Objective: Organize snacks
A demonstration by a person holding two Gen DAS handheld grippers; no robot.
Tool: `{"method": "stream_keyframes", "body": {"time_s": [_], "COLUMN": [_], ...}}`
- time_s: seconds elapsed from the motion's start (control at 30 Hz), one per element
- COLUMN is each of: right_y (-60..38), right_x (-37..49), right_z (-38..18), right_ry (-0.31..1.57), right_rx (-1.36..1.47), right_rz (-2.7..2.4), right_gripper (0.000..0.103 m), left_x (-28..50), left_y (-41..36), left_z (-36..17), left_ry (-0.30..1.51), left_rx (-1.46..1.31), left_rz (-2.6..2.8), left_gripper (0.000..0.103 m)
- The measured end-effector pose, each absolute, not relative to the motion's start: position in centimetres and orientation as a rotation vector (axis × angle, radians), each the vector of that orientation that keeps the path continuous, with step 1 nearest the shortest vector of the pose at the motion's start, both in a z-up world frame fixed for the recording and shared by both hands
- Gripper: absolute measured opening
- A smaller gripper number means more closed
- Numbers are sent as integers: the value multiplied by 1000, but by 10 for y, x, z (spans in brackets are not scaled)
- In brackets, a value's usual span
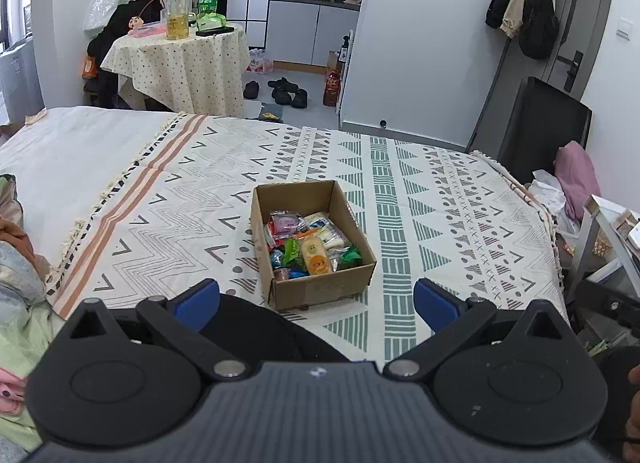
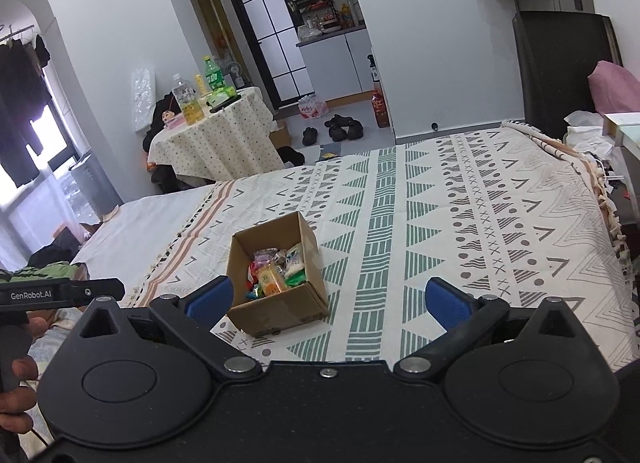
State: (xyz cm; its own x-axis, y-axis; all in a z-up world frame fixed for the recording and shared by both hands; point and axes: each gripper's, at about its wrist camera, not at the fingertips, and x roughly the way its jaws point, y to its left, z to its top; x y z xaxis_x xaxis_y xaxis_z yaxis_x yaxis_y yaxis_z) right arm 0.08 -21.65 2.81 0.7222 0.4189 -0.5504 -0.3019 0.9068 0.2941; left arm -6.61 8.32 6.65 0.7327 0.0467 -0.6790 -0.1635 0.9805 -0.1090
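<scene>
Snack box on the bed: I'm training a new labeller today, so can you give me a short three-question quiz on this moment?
1. True or false: the cardboard box already holds wrapped snacks.
2. Multiple choice: the left gripper and the right gripper are A) both shut on a snack, B) both open with nothing between the pads, C) one open and one shut.
3. Fill in: the box stands on a patterned ___ spread over the bed.

Key: 1 true; 2 B; 3 blanket.
</scene>
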Motion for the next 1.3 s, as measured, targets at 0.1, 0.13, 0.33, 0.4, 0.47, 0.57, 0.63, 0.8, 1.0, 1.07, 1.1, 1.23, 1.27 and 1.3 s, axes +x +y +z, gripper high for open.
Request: {"method": "stream_keyframes", "body": {"time_s": [0.1, 0.13, 0.33, 0.4, 0.47, 0.57, 0.63, 0.8, 1.0, 1.07, 1.1, 1.23, 1.27, 1.3], "right_y": [-219, -219, -225, -227, -227, -225, -224, -223, -216, -214, -213, -209, -208, -208], "right_x": [-5, -6, -13, -15, -15, -16, -16, -17, -19, -20, -19, -21, -21, -21], "right_z": [31, 32, 33, 32, 32, 30, 30, 29, 32, 33, 33, 35, 35, 35], "right_ry": [641, 639, 631, 635, 640, 644, 649, 657, 649, 650, 650, 648, 648, 648], "right_rx": [184, 181, 169, 182, 188, 167, 167, 170, 142, 141, 138, 119, 117, 118], "right_rz": [399, 397, 380, 388, 394, 395, 394, 395, 403, 409, 412, 415, 416, 416], "right_gripper": [103, 103, 103, 103, 103, 103, 103, 103, 103, 103, 103, 103, 103, 103], "left_x": [-71, -73, -81, -83, -83, -84, -84, -83, -83, -83, -83, -84, -84, -84], "left_y": [85, 84, 82, 81, 81, 79, 79, 79, 79, 79, 80, 81, 81, 81], "left_z": [65, 65, 67, 66, 65, 64, 64, 62, 63, 63, 63, 64, 64, 64], "left_ry": [739, 737, 720, 718, 720, 721, 720, 719, 717, 715, 714, 712, 712, 712], "left_rx": [-159, -149, -120, -114, -112, -108, -110, -115, -115, -114, -115, -118, -119, -120], "left_rz": [116, 116, 113, 108, 104, 102, 100, 105, 104, 105, 105, 107, 106, 107], "left_gripper": [103, 103, 103, 103, 103, 103, 103, 103, 103, 103, 103, 103, 103, 103]}}
